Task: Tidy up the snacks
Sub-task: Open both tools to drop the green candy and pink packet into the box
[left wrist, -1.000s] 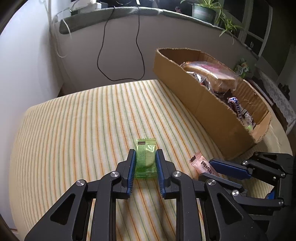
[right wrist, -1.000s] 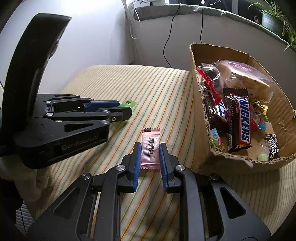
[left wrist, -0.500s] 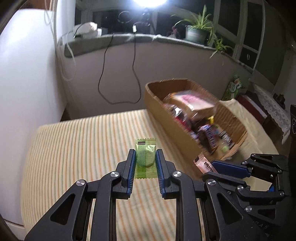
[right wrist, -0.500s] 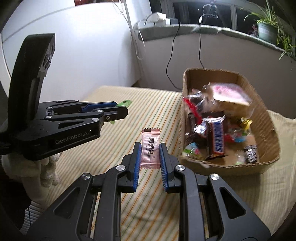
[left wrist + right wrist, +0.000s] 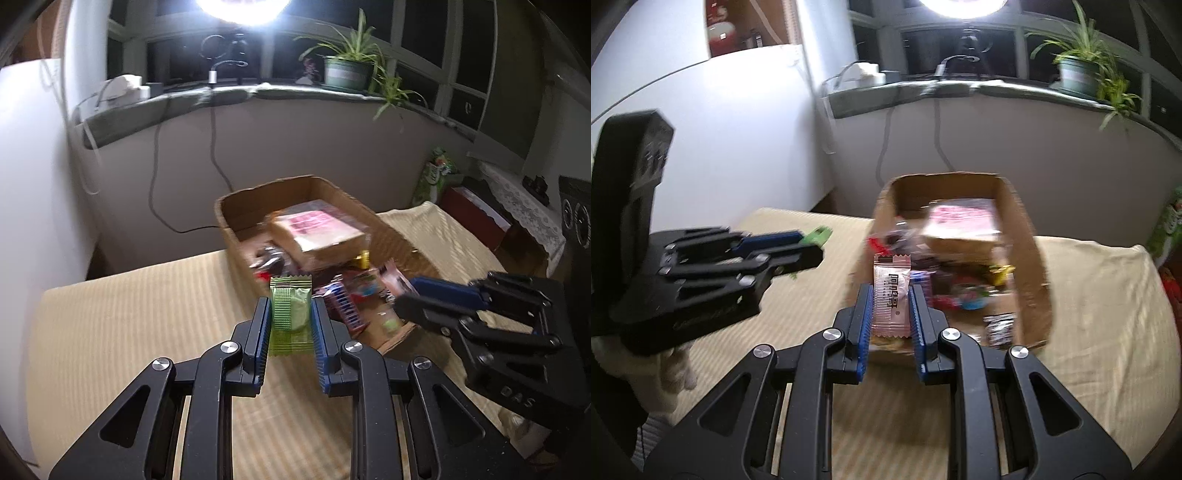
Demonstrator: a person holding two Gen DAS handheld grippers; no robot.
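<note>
The left gripper (image 5: 288, 325) has its jaws squeezed shut on a green snack packet (image 5: 290, 314). The right gripper (image 5: 892, 314) has its jaws squeezed shut on a pink snack packet (image 5: 891, 295). Both packets are up in the air, in front of the cardboard box (image 5: 1027, 236) on the striped table (image 5: 129, 332). The box already holds many snacks, like a big bread pack (image 5: 317, 229). These two are picked up but not dropped in yet. Each packet's long side points forward, away from the jaws, toward the box.
</note>
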